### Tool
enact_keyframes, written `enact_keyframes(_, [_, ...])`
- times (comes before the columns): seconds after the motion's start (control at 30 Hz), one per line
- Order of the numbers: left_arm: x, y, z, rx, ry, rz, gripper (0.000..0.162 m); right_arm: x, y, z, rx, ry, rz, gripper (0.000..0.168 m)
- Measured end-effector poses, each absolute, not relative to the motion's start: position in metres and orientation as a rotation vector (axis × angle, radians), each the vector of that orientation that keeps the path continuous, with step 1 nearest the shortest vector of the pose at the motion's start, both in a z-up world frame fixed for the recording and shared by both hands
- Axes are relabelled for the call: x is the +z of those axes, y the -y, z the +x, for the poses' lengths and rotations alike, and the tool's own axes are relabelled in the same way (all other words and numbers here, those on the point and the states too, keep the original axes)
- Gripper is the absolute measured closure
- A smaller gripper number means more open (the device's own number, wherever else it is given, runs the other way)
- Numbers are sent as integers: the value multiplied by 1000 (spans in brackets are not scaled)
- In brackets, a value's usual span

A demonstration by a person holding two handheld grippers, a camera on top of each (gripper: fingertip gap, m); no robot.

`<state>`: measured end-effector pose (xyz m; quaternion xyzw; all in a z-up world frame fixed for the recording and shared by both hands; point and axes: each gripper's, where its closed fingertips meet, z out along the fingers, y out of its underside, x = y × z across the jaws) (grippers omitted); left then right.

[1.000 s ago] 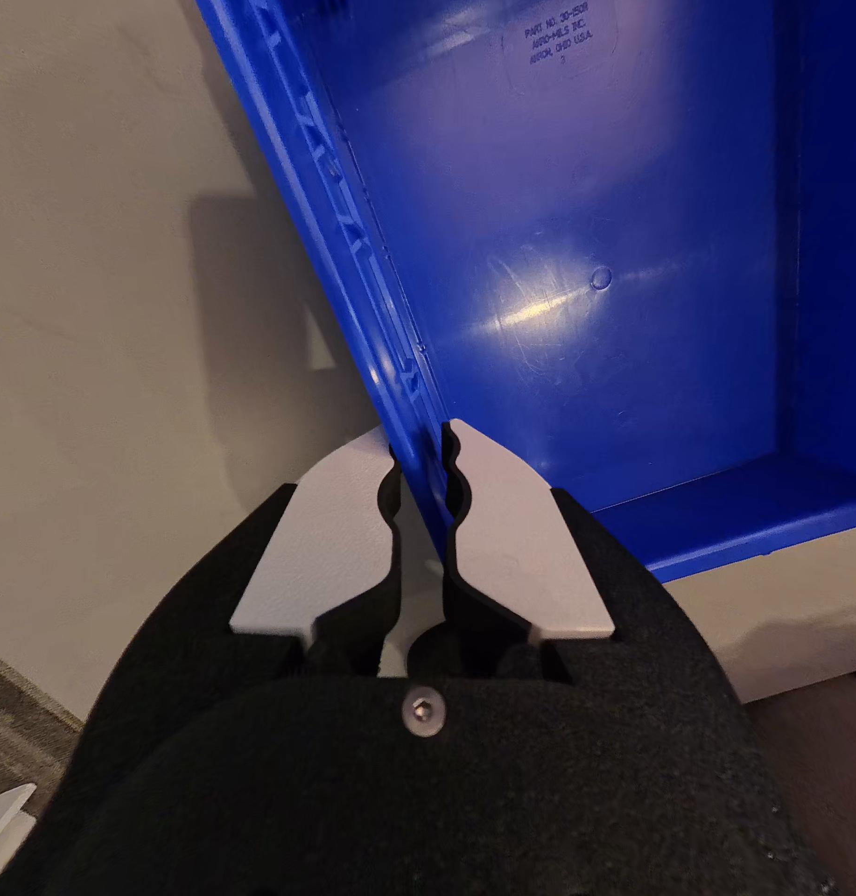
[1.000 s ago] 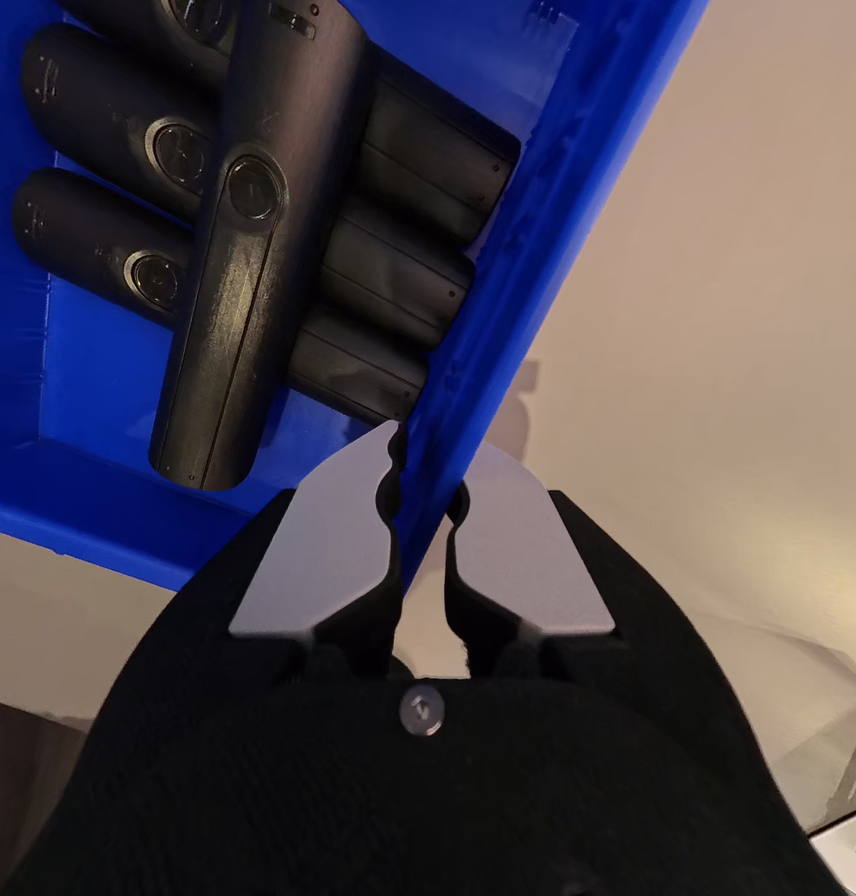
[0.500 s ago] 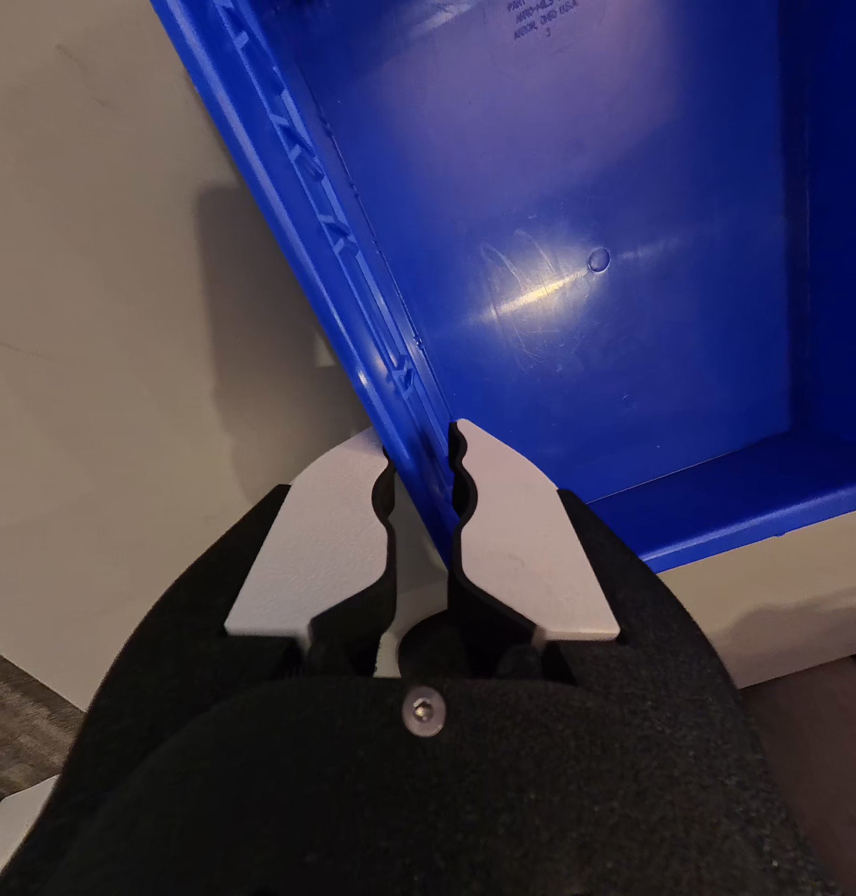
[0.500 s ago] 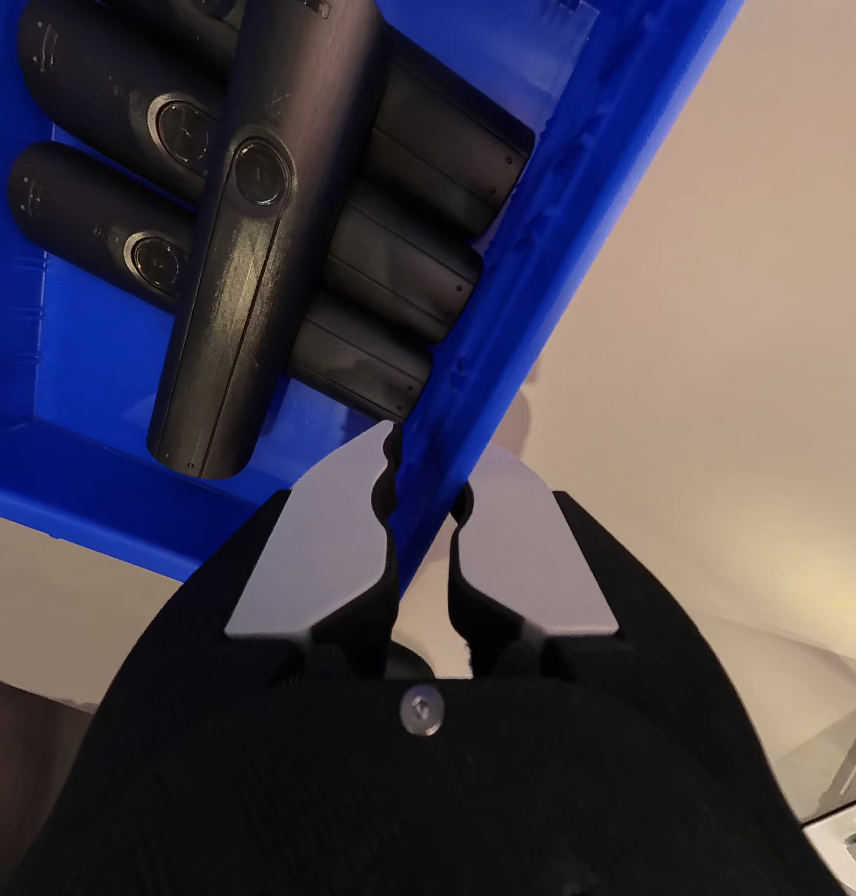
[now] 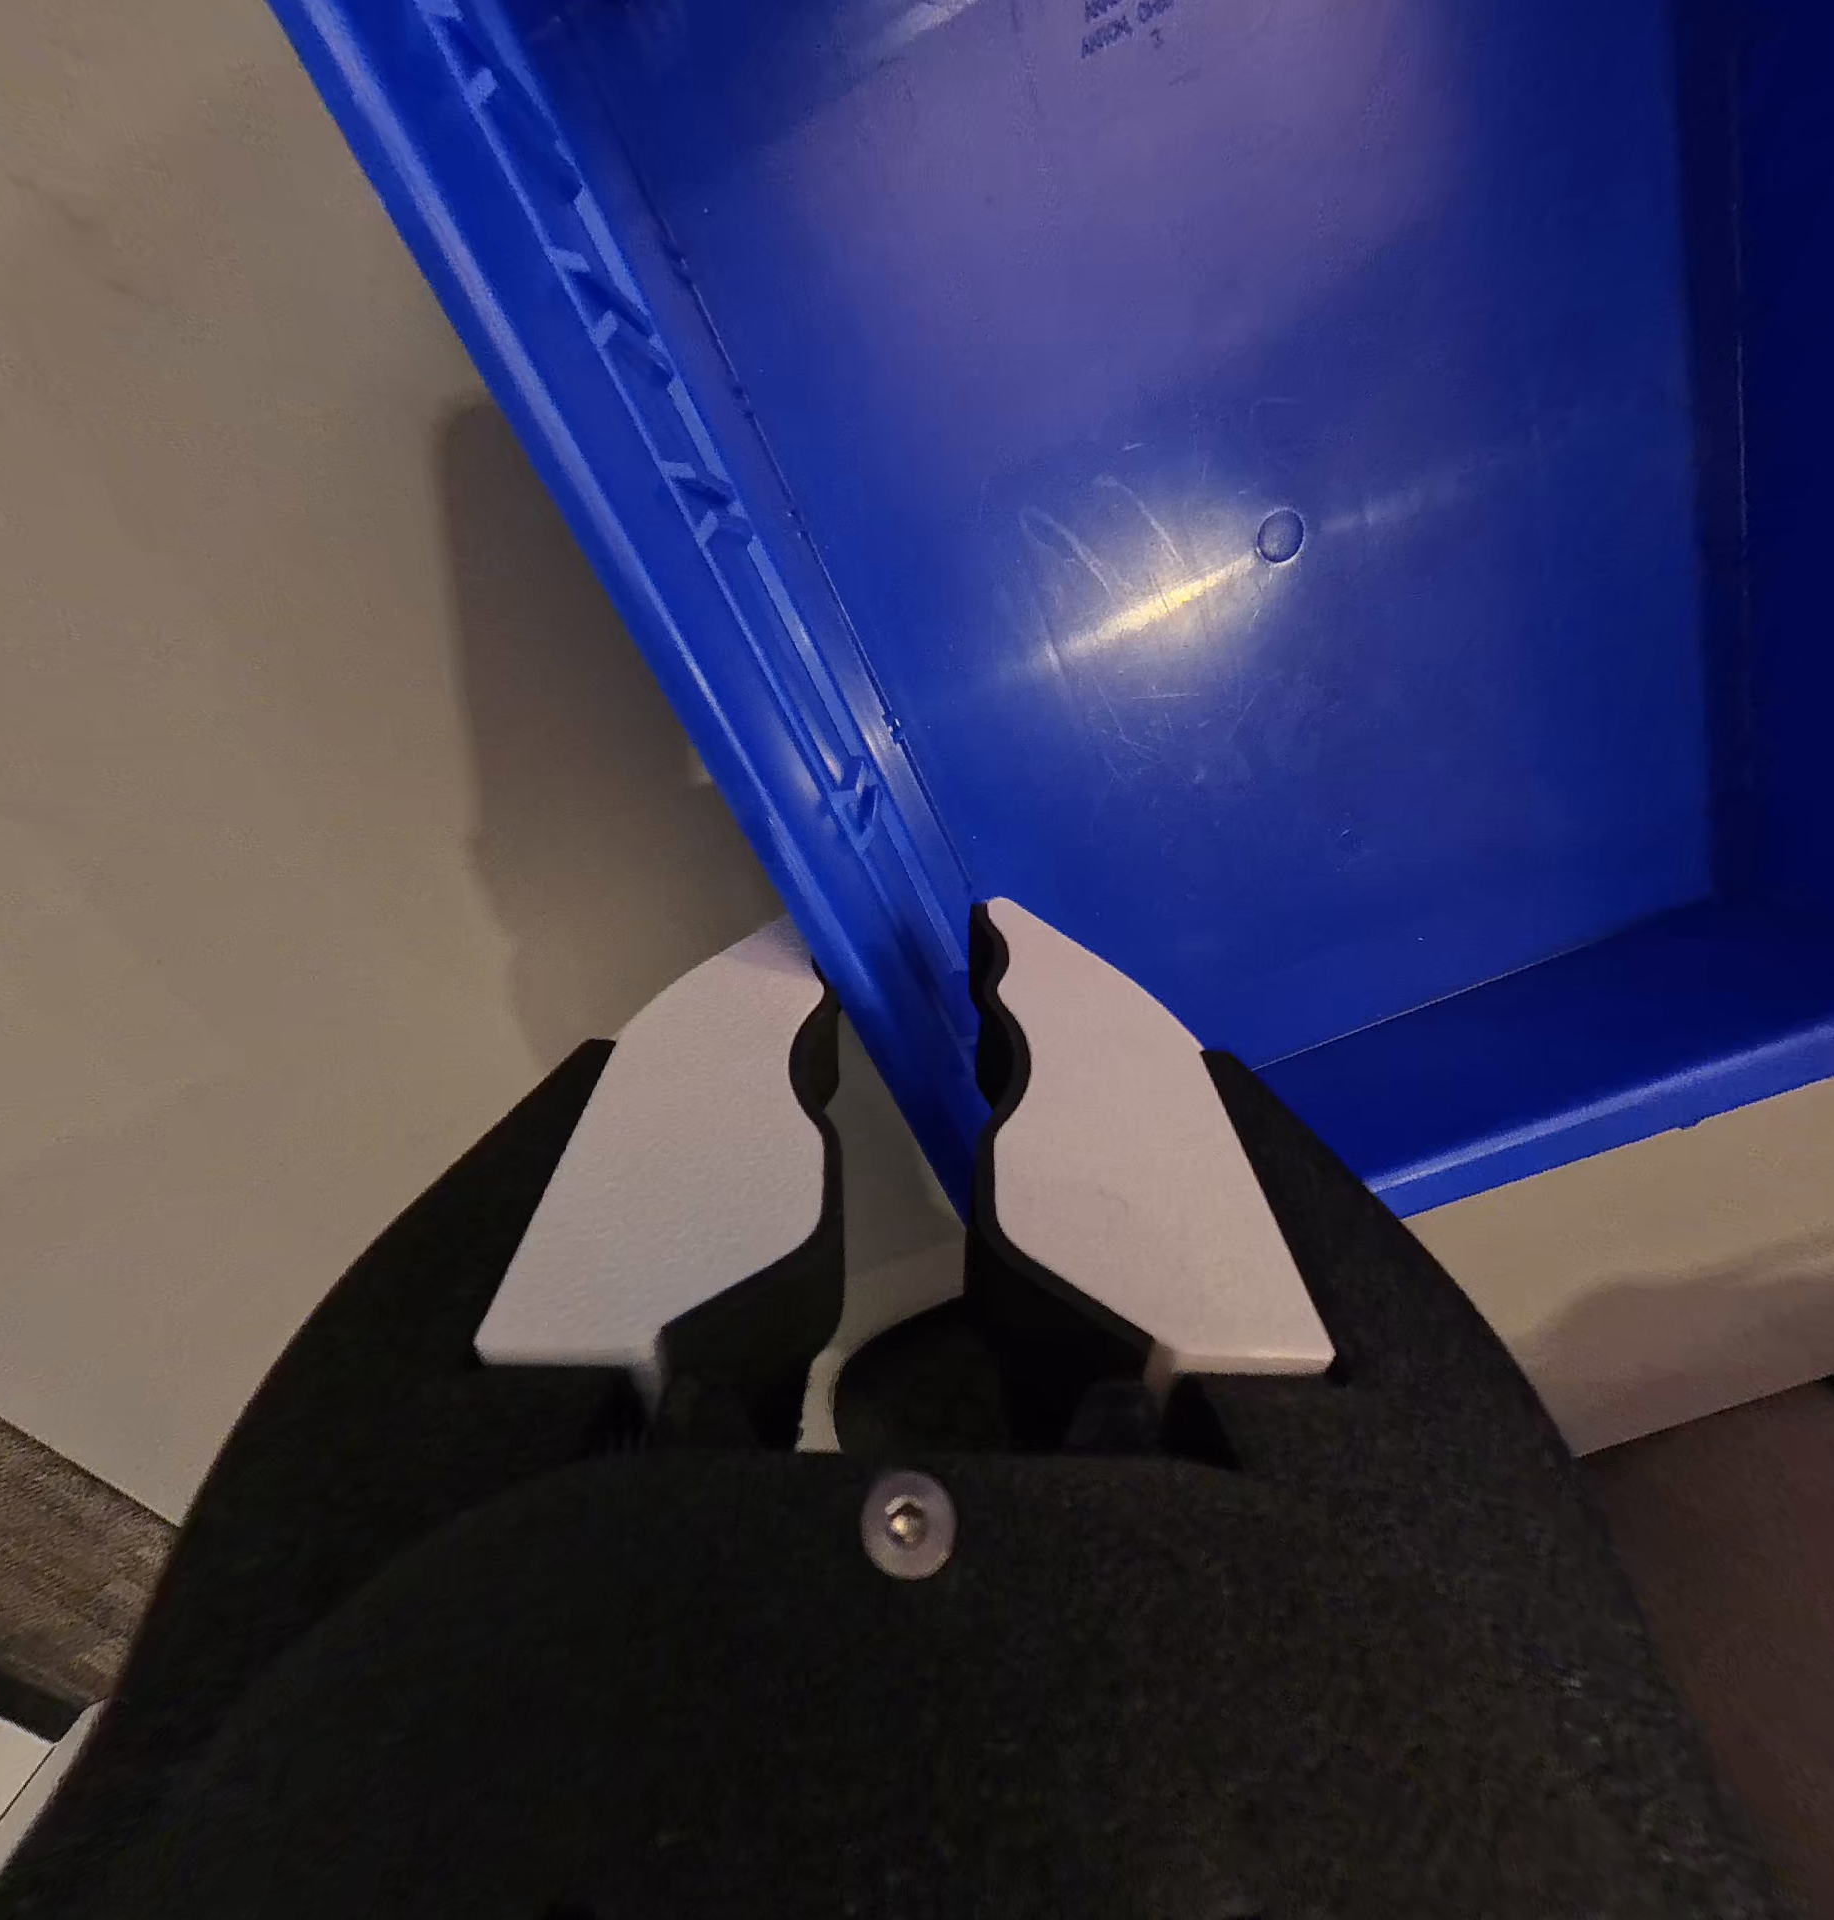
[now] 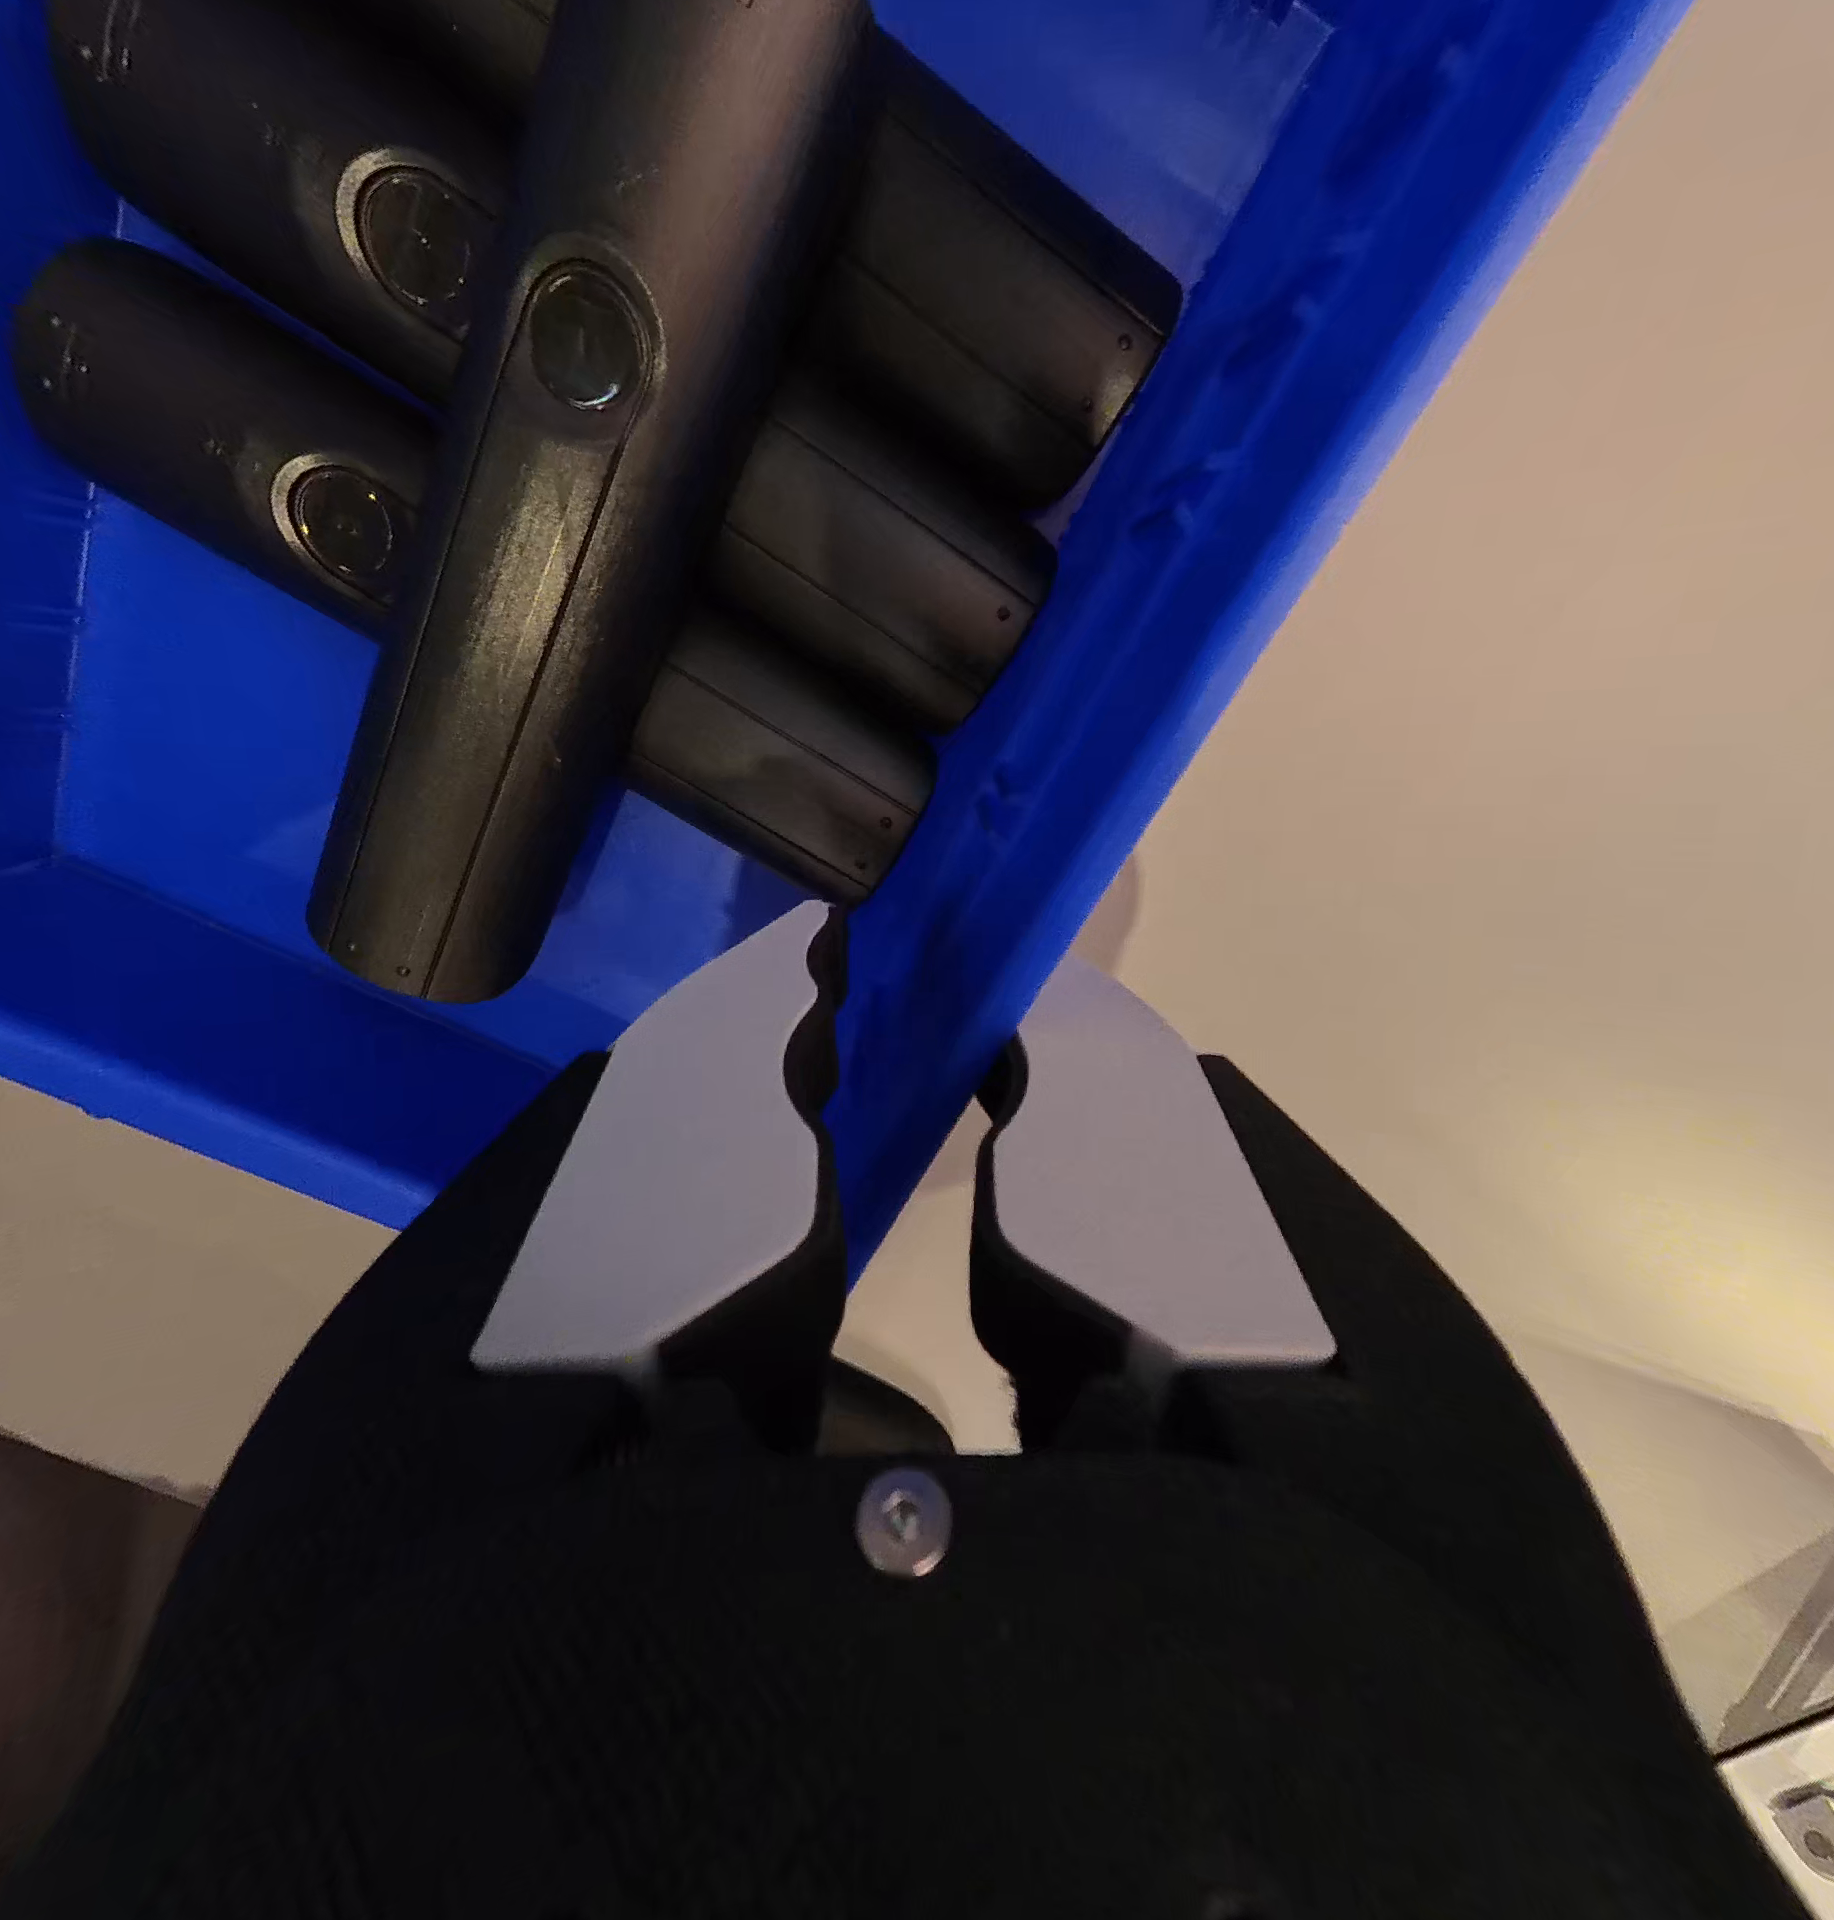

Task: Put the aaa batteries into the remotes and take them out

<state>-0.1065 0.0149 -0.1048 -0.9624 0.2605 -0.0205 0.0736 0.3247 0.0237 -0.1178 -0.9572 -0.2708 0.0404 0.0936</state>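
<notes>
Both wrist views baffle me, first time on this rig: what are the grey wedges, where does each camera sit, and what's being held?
Each camera rides on a hand-held gripper, looking along its two grey fingers. The left gripper is clamped on one side wall of a blue plastic bin; the bin floor in that view is bare. The right gripper clamps a bin wall too, presumably the opposite side. Black stick-shaped remotes lie inside, one across the others. The bin is over a pale tabletop. No batteries show.
</notes>
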Motion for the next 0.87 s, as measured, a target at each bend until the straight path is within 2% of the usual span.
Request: enact_keyframes(0.87, [-104,0,-93,-48,-850,-2929,132,-118,-15,309,121,874,-2850,135])
